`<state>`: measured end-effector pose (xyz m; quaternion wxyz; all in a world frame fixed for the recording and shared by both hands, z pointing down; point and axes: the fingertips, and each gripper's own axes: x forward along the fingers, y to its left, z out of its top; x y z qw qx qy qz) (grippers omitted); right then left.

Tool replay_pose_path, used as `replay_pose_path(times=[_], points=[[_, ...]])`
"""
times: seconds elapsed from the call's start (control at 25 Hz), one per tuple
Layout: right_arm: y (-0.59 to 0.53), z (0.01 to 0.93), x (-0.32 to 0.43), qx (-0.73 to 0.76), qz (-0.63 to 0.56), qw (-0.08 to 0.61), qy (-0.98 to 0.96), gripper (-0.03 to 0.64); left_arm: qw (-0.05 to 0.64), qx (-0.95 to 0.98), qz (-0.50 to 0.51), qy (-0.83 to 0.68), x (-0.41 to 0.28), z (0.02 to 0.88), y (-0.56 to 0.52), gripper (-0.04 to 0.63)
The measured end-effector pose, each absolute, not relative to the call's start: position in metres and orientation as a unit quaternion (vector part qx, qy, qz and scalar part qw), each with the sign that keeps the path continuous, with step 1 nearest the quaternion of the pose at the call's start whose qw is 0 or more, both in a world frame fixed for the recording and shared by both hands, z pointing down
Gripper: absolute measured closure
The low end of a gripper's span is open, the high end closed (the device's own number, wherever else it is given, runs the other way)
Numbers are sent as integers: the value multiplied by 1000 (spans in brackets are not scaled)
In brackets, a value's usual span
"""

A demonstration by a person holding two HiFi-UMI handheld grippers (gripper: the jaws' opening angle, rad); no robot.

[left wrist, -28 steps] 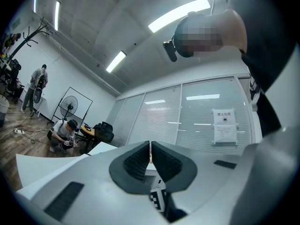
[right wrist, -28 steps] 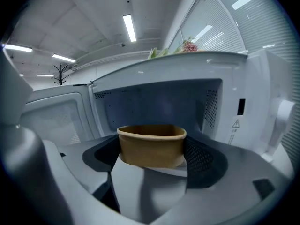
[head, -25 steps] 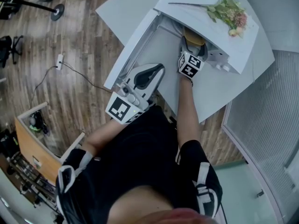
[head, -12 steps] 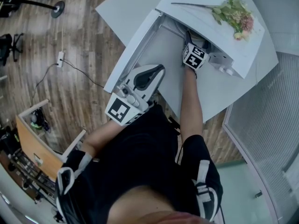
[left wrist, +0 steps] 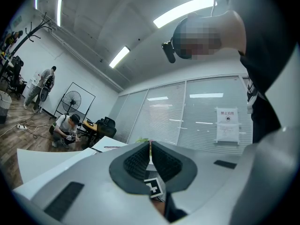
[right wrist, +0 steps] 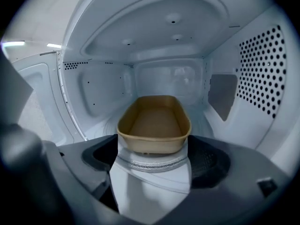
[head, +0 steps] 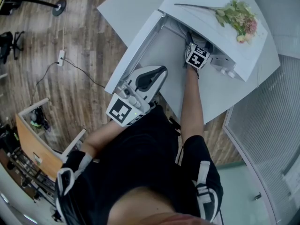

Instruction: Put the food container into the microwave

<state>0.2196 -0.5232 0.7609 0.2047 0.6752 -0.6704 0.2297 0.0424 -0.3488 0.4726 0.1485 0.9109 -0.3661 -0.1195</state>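
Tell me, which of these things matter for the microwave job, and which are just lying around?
In the job: food container, held in the right gripper; microwave, standing open.

Just about: flowers on the microwave's top; left gripper, shut and idle; floor fan; power strip.

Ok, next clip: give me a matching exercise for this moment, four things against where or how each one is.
Things:
1. food container
2. left gripper
3. flowers
4. microwave door

Places or states:
A. lying on top of the microwave
B. jaws together, nothing between them
C. swung open
D. inside the microwave, between the jaws of the right gripper

Pairs: 1-D, 2-B, 3-A, 4-C.
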Motion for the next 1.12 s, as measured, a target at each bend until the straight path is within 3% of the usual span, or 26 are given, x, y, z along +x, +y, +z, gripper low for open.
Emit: replay_pose_path(times=[0.48,0.92,1.12], points=[[-398,679,204,662,228,149,-698,168,109,916,-130,-363,46,436,-280,563],[-220,526,194,634,167,75,-751,448,86,913,-132,-377,28,395,-150,563],[-164,493,178,635,162,66,-752,544,77,915,-139,-371,8,382,-133,563]])
